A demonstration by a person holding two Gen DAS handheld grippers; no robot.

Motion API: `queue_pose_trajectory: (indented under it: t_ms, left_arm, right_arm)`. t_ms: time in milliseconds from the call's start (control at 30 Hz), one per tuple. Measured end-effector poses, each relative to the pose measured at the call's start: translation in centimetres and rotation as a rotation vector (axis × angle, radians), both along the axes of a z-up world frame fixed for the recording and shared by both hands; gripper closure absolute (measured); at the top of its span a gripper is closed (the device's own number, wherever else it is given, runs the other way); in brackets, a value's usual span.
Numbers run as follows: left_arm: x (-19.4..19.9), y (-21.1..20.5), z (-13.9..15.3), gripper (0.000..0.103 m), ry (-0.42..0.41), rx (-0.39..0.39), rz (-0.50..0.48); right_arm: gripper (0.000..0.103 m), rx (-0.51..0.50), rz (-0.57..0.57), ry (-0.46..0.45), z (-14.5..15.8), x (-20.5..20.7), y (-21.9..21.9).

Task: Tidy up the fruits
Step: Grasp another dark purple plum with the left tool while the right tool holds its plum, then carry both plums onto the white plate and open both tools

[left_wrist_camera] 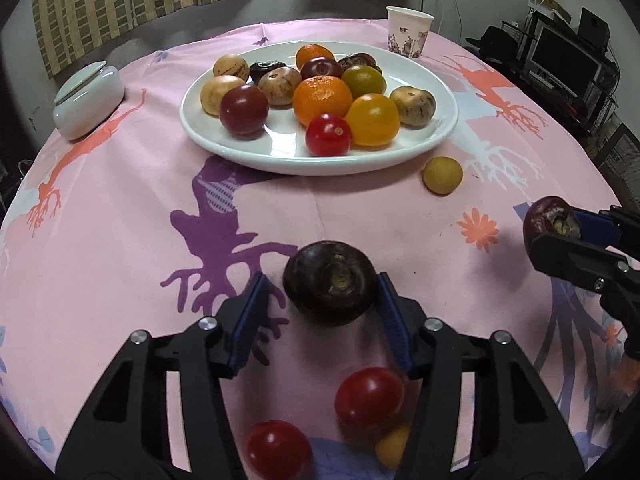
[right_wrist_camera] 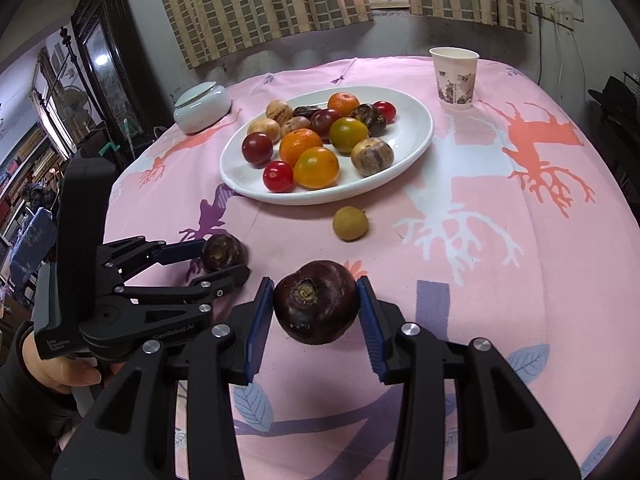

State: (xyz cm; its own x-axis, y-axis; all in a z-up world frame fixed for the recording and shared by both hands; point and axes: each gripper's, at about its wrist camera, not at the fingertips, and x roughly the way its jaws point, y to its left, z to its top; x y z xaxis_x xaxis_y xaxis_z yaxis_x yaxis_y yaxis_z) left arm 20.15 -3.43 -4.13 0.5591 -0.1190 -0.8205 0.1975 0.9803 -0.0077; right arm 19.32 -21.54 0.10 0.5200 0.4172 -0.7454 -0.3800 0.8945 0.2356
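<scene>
- Three loose fruits lie nearest, under the left hand-held gripper (left_wrist_camera: 320, 284): two red tomatoes (left_wrist_camera: 368, 398) and a small yellow one (left_wrist_camera: 394, 446), all on the worktop (left_wrist_camera: 120, 220) and not yet sorted.
- Left hand-held gripper: jaws apart round a dark fruit (left_wrist_camera: 330, 282) that sits on the cloth. One pad touches it; a sliver of cloth shows at the other. Tilted down, probably lining up a pick.
- Right hand-held gripper (right_wrist_camera: 314, 292): clamped on a second dark fruit, the held fruit (right_wrist_camera: 316, 302), a pad on each side. It is off the cloth, judging by the shadow, likely bound for the plate.
- A hand (right_wrist_camera: 68, 372) grips the left tool's handle.
- One yellow fruit (left_wrist_camera: 442, 175) is loose just beside the plate.
- Plate (left_wrist_camera: 280, 160), mid worktop: holds the sorted pile of oranges, red, yellow and green tomatoes, speckled tan fruits and dark ones. Front part is bare, so there is room.
- Jar (left_wrist_camera: 88, 96), far left: lid on, contents hidden.
- Cup (left_wrist_camera: 408, 32), far right: upright, contents not visible.
</scene>
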Motion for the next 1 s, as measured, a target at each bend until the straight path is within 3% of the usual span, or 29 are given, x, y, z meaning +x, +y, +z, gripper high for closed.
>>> queue_pose_trajectory:
  t_ms: [167,400,567,667,833,1000]
  left_arm:
    - [-0.2,0.3,0.6,0.057,-0.032,0.034,0.031]
    - [-0.6,1.6,3.2,0.057,-0.069,-0.013,0.048]
    - [-0.2,2.1,4.4,0.057,-0.085,-0.006,0.047]
    - [0.6,2.4,5.7,0.057,-0.109,-0.006,0.051]
    - [2.8,2.5,7.6,0.057,-0.158,-0.007,0.074]
    - [6.0,2.2,7.5,0.057,-0.156,-0.017,0.097]
  right_arm:
    - [0.061,-0.016,0.013,-0.002,-0.2,-0.1,0.4]
    - [0.061,-0.020,0.012,-0.007,-0.3,-0.1,0.7]
    - [0.061,-0.001,-0.007,-0.028,0.6,0.0,0.7]
    - [0.061,0.027,-0.018,-0.028,1.5,1.2,0.3]
    - [0.061,-0.022,-0.033,-0.094,3.6,3.8,0.6]
    - [0.061,-0.020,-0.051,-0.124,4.3,7.3,1.4]
